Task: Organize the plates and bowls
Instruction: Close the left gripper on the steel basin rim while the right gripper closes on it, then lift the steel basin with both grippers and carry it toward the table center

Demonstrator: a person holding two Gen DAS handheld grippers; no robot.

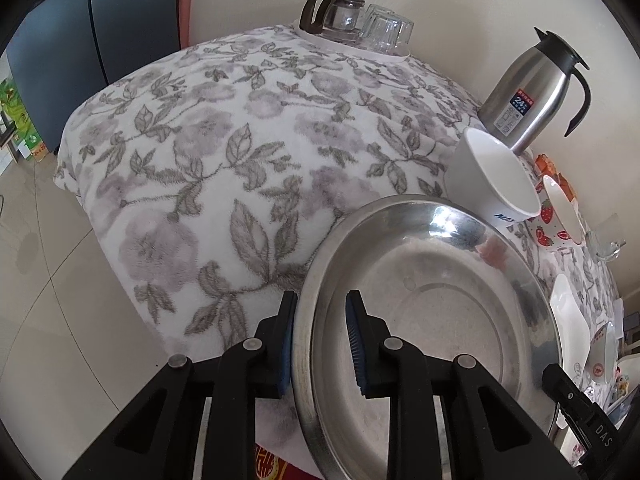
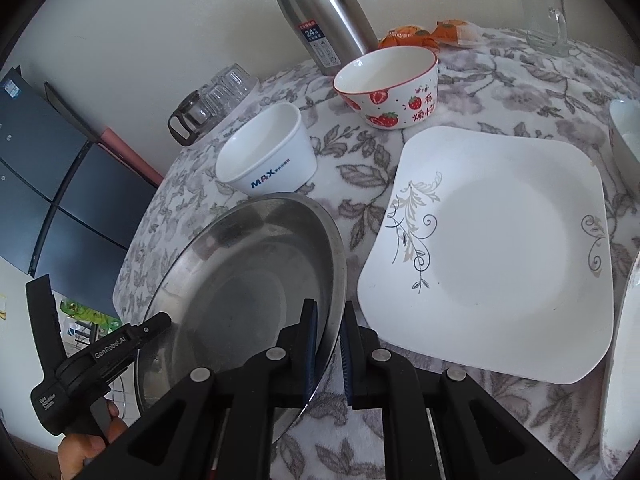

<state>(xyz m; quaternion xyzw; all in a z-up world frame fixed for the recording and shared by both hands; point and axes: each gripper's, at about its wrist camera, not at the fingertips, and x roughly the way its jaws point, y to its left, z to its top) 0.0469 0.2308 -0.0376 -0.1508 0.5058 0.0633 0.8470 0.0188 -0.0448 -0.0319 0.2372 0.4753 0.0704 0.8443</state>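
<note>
A large steel plate (image 1: 432, 312) is held between both grippers, tilted above the floral tablecloth. My left gripper (image 1: 320, 300) is shut on its left rim. My right gripper (image 2: 330, 312) is shut on its right rim; the plate also shows in the right wrist view (image 2: 240, 280). A white MAX bowl (image 2: 268, 152) stands just beyond the plate. A strawberry bowl (image 2: 388, 84) stands further back. A square white plate (image 2: 492, 252) with a grey vine pattern lies flat to the right of my right gripper.
A steel thermos jug (image 2: 320, 12) stands at the back by the wall. A glass pot and upturned glasses (image 1: 356, 20) sit on a white tray at the far corner. A glass mug (image 2: 544, 24) and orange packets (image 2: 424, 34) lie far right. More white dishes sit at the right edge (image 2: 624, 136).
</note>
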